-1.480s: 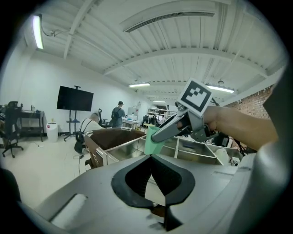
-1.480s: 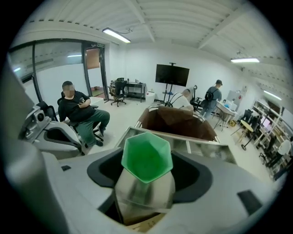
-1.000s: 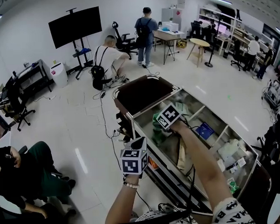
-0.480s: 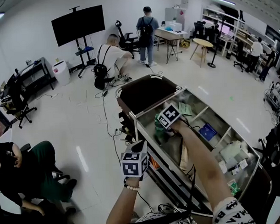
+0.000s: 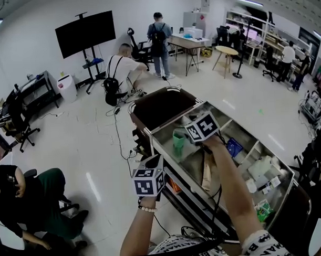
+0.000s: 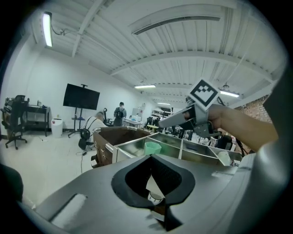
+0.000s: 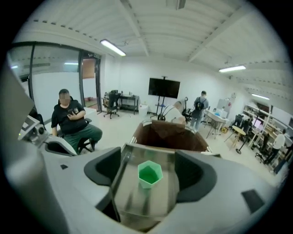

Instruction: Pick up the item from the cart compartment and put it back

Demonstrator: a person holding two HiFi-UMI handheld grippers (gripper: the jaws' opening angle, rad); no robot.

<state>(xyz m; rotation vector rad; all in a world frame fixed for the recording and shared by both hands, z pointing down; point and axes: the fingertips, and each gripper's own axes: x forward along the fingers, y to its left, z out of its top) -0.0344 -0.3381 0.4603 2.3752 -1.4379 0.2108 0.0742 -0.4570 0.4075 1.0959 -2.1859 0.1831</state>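
A green hexagonal cup (image 5: 179, 140) stands upright and alone on the floor of the cart's (image 5: 157, 146) first metal compartment. In the right gripper view the cup (image 7: 150, 173) shows below and between the pads, untouched. My right gripper (image 5: 192, 136) hovers above and just right of it; its jaws have just been opening and are open, with nothing pressed between them. My left gripper (image 5: 151, 163) hangs beside the cart's near side, over the floor. Its pads (image 6: 137, 176) meet with nothing in them. From there the cup (image 6: 152, 147) and the right gripper (image 6: 176, 119) are both visible.
A dark brown bin (image 5: 165, 106) sits at the cart's far end. Further compartments hold a blue packet (image 5: 233, 147) and white items (image 5: 262, 171). A seated person (image 5: 26, 200) is at the left, a crouching person (image 5: 121, 68) beyond the cart, and cables (image 5: 118, 131) trail on the floor.
My right gripper has lifted up and away from the green cup, which now stands free in the compartment. The left gripper has stayed about where it was.
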